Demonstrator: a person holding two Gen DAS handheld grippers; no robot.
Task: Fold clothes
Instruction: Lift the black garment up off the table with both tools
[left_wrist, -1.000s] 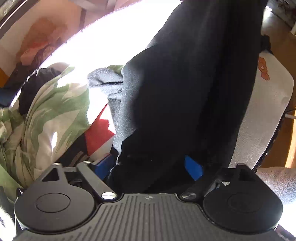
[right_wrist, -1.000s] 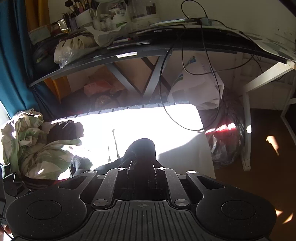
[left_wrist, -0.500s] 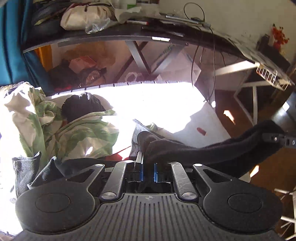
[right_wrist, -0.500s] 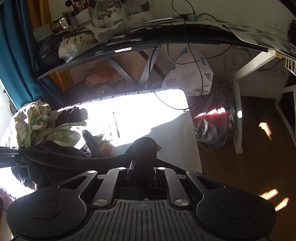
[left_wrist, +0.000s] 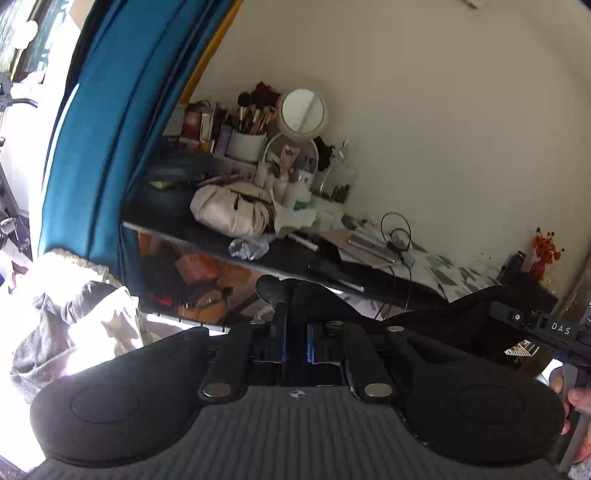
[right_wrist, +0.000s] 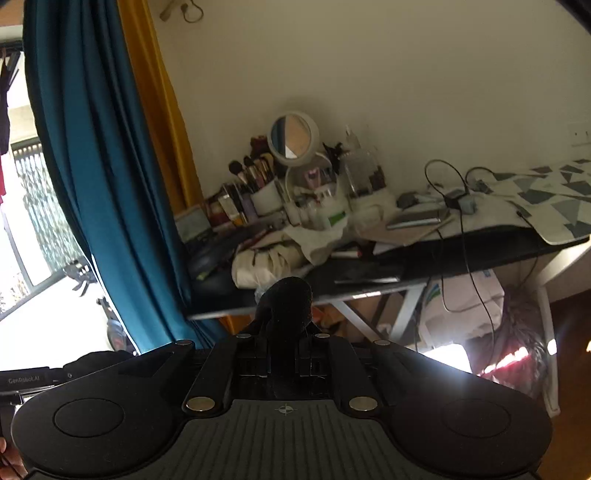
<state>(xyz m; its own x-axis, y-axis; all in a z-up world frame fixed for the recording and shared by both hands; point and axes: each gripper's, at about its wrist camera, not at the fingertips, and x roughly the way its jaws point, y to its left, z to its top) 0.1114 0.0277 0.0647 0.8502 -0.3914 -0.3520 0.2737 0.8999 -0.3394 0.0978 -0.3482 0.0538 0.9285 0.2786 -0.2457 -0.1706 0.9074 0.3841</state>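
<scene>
A teal curtain (right_wrist: 92, 177) hangs left of a cluttered dark counter (left_wrist: 280, 258). On the counter, one white cup (left_wrist: 245, 146) holds makeup brushes, beside one round mirror (right_wrist: 293, 138) and one cream bag (left_wrist: 231, 212). The black garment (left_wrist: 424, 314), dull and knit-textured, is held up in the air in front of the counter, stretched between two claws: the left claw (left_wrist: 295, 332) is clamped on one bunched end, the right claw (right_wrist: 286, 354) on the other. A pale clothes pile (left_wrist: 74, 321) lies below left.
</scene>
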